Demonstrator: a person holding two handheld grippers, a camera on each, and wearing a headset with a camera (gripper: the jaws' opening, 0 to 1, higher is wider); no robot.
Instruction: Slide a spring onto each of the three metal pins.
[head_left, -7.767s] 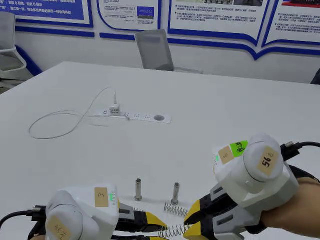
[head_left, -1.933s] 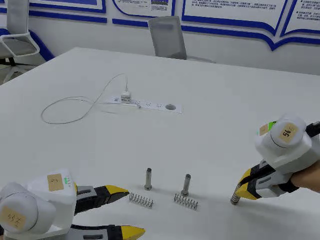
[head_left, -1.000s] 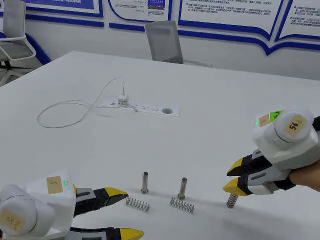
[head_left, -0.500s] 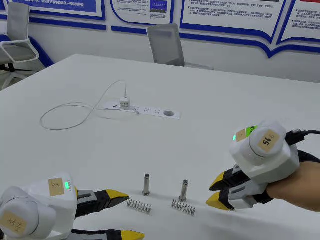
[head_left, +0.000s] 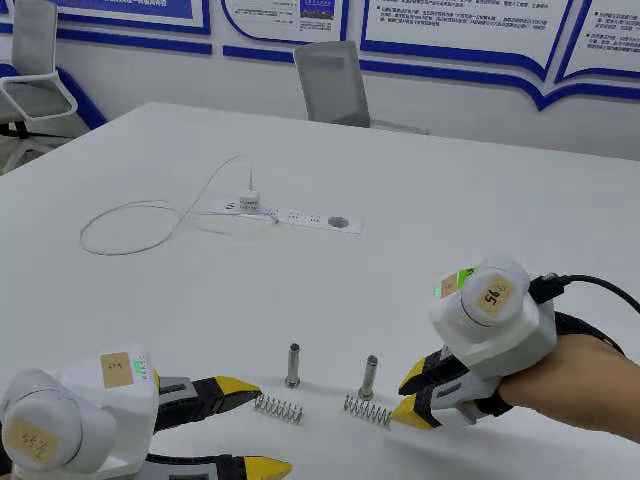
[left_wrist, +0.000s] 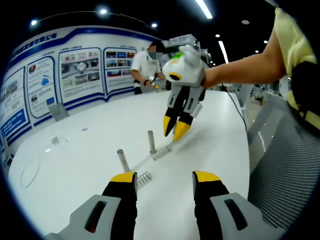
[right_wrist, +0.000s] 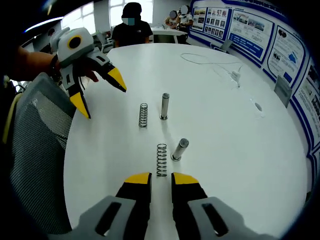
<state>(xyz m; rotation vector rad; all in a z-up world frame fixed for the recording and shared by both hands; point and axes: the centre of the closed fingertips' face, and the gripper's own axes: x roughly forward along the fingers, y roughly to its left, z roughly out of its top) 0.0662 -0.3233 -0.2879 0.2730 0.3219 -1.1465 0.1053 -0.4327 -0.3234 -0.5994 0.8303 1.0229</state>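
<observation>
Progress: at least two fits left | left pin (head_left: 293, 364), right pin (head_left: 368, 375) bare | left spring (head_left: 278, 407), right spring (head_left: 367, 411) flat on bench (head_left: 400, 200) | right tool (head_left: 397, 403) narrow, empty, at right spring | left tool (head_left: 273, 428) wide, empty

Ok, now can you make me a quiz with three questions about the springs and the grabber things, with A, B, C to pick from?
1. Where is the spring nearest the right gripper?
A) flat on the table, beside a pin
B) on the power strip
C) on a chair

2. How many springs lie loose on the table?
A) one
B) two
C) five

3. How are the jaws of the left gripper?
A) open, nothing between them
B) shut on a spring
C) shut on a pin

Answers:
1 A: it lies next to the pin, just ahead of the yellow tips.
2 B: one lies beside each standing pin.
3 A: a wide gap shows between its yellow tips.
</observation>
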